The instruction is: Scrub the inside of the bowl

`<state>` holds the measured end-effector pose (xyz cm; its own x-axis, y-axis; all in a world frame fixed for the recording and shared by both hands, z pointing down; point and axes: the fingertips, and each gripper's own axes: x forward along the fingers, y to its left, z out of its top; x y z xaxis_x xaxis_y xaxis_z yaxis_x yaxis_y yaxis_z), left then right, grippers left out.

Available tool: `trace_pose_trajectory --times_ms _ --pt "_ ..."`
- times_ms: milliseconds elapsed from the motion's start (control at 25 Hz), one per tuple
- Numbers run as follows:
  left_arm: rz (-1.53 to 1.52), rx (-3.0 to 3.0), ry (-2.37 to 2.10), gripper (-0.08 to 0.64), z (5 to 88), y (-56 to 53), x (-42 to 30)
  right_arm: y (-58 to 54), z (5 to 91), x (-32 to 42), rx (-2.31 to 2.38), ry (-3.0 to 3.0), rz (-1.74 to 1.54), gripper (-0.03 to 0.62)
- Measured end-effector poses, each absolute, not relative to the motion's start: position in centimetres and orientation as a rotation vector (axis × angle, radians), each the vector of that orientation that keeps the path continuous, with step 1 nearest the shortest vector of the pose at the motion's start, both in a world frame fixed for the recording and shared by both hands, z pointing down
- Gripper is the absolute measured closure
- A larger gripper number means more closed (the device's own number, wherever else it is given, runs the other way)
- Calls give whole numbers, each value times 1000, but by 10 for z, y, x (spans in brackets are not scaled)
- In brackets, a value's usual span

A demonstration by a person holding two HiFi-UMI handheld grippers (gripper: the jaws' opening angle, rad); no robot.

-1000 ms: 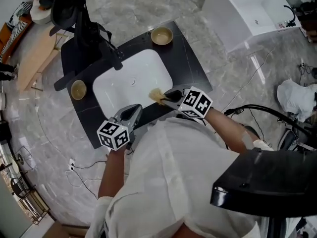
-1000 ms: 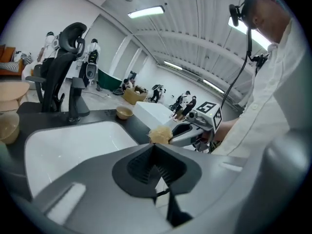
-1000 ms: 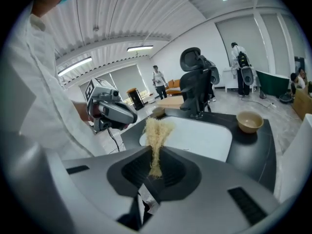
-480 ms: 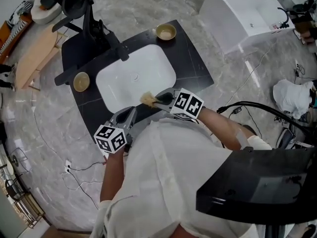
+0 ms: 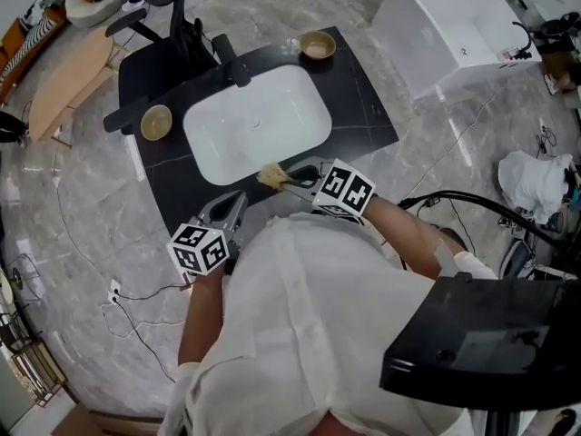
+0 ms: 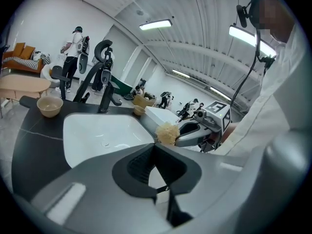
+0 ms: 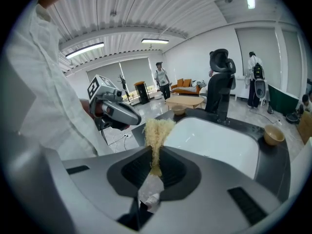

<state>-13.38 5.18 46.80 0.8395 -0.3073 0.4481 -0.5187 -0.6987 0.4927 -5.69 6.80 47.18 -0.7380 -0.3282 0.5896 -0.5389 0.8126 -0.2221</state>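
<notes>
One bowl point(image 5: 156, 122) sits on the black counter point(image 5: 363, 107), left of the white sink point(image 5: 272, 125). A second bowl point(image 5: 318, 44) sits at the far edge, behind the sink. Both stand upright, well apart from the grippers. A black tap point(image 5: 201, 48) stands between them at the back of the sink.

The right gripper point(image 5: 295, 180) pinches a yellow scrubber point(image 5: 270, 176) tight. The fuzzy end sticks out past the jaws, over the near edge of the sink.

The left gripper point(image 5: 238, 198) is near it, over the front of the counter. Its jaws are pressed together with nothing between them.

The person's white shirt point(image 5: 300, 316) fills the front of the head view.
</notes>
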Motion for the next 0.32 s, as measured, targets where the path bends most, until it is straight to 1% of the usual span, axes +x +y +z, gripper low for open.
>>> trace_pose_trajectory --times_ms 320 --pt "481 2379 -555 555 481 73 -154 91 473 -72 697 -2433 529 555"
